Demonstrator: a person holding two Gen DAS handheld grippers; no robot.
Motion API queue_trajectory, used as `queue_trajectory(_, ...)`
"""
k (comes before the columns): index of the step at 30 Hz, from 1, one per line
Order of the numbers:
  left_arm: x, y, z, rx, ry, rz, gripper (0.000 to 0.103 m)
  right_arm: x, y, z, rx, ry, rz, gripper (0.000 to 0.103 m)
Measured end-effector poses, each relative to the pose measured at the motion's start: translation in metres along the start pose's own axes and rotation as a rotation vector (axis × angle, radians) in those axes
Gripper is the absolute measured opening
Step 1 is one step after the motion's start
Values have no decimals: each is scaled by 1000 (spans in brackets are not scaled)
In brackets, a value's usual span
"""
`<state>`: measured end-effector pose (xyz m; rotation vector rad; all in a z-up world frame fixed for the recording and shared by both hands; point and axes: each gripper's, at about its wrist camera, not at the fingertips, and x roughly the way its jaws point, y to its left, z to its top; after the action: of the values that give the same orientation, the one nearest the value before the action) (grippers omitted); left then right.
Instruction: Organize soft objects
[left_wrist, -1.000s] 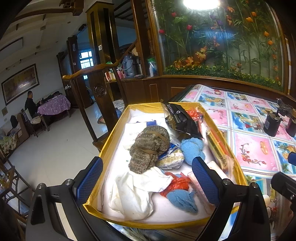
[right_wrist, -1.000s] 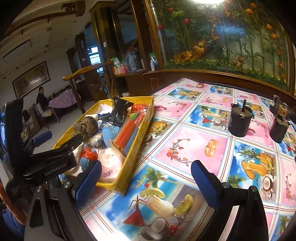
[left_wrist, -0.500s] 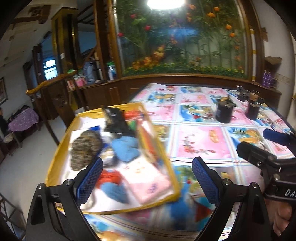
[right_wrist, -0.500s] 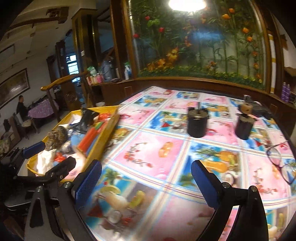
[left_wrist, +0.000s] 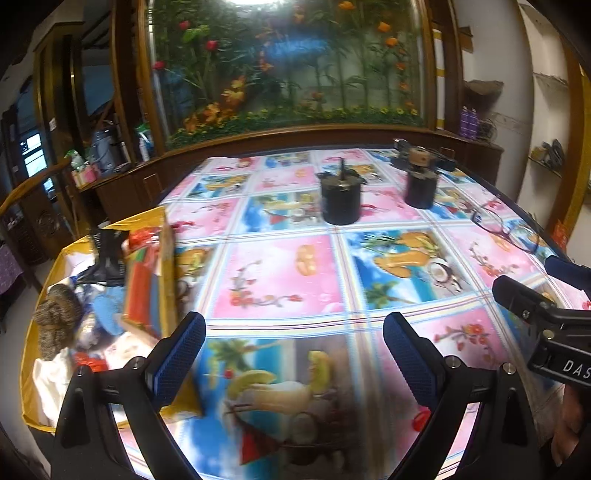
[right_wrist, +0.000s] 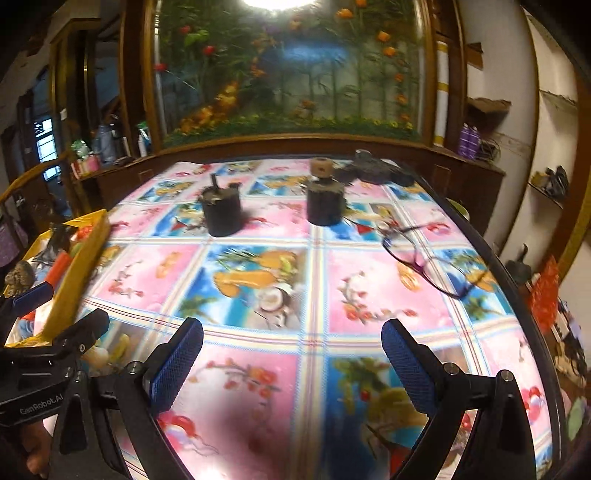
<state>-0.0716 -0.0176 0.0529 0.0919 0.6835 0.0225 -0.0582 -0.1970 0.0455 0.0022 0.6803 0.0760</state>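
A yellow box full of soft things sits at the table's left edge: a brown knitted piece, a blue cloth, white cloth and red bits. It also shows at the far left of the right wrist view. My left gripper is open and empty over the patterned tablecloth, to the right of the box. My right gripper is open and empty over the middle of the table, further right.
Two black cylinders stand toward the back of the table. A pair of glasses lies at the right. The table edge curves along the right side. A wooden cabinet with a flower display stands behind.
Both grippers have swung right, away from the yellow box, which has slid from the centre to the left edge of both views. Both stay open and empty.
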Motion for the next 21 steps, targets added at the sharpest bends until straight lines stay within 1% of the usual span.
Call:
queue_trajectory(2,4,-12,-1,16,17,-26,97,1,-6,-2,12,13,-34,99)
queue_trajectory(4,8,-22,-1,36,28,-32,97,3,-10,-4,21,30,-65,99)
queue_trajectory(10,13,-28,-1,50,42,-25,97,12,-17,-8,53,70,-71,99)
queue_trajectory(14,15,-25,-2,42,54,-13,97,19,-16,-8,53,104,-56,99)
queue_trajectory(21,19,-20,-1,21,81,-21,97,21,-13,-7,50,110,-49,99)
